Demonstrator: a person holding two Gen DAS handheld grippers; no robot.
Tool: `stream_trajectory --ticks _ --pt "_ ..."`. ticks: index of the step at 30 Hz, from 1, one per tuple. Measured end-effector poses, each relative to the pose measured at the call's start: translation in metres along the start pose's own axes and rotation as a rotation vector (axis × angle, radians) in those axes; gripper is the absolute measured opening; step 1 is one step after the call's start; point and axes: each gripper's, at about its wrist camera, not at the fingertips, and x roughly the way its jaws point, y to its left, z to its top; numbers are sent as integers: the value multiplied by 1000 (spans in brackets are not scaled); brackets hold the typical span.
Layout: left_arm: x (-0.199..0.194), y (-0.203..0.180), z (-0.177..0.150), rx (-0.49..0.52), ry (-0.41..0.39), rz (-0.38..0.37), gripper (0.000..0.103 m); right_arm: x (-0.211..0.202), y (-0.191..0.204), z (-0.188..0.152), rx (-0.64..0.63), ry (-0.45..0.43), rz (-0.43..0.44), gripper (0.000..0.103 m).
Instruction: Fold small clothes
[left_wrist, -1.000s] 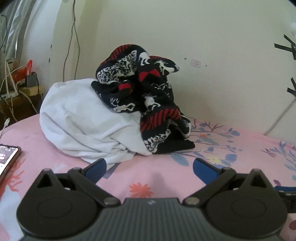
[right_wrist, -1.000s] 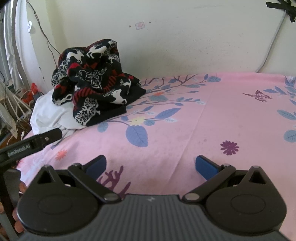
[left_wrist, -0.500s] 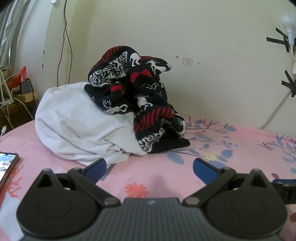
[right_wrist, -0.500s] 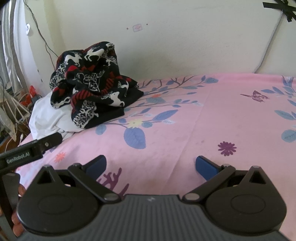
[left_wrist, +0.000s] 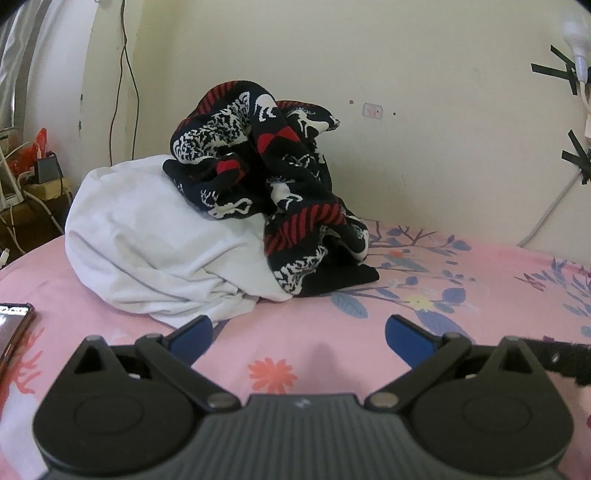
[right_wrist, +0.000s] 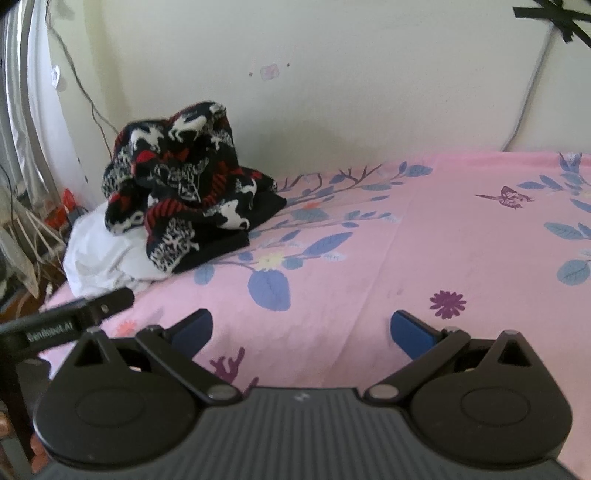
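A crumpled black, red and white patterned garment (left_wrist: 273, 195) lies heaped on a white garment (left_wrist: 147, 243) at the far side of the pink floral bed (left_wrist: 443, 295). Both show in the right wrist view, the patterned one (right_wrist: 184, 199) over the white one (right_wrist: 99, 254), at the far left. My left gripper (left_wrist: 299, 334) is open and empty, just short of the white garment's near edge. My right gripper (right_wrist: 301, 328) is open and empty over the bare sheet (right_wrist: 406, 240), to the right of the pile. The left gripper's body (right_wrist: 70, 317) shows at the right view's left edge.
A phone (left_wrist: 13, 325) lies on the bed at the left edge. Cables and a charger (left_wrist: 40, 173) clutter a low stand beyond the bed's left end. The wall (left_wrist: 406, 147) runs right behind the pile, with a taped cable (left_wrist: 565, 74) on it.
Both grippers have shifted a little to the left, so the pile sits more to the right in both views. Both jaws stay open.
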Motion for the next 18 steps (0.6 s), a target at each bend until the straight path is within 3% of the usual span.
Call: stream_trajectory --ticks 9,18 --pt "2 1 1 -8 14 1 103 -4 -31 6 193 -20 42 97" --pt "3 2 1 -10 21 2 103 -5 -34 7 204 -28 51 97"
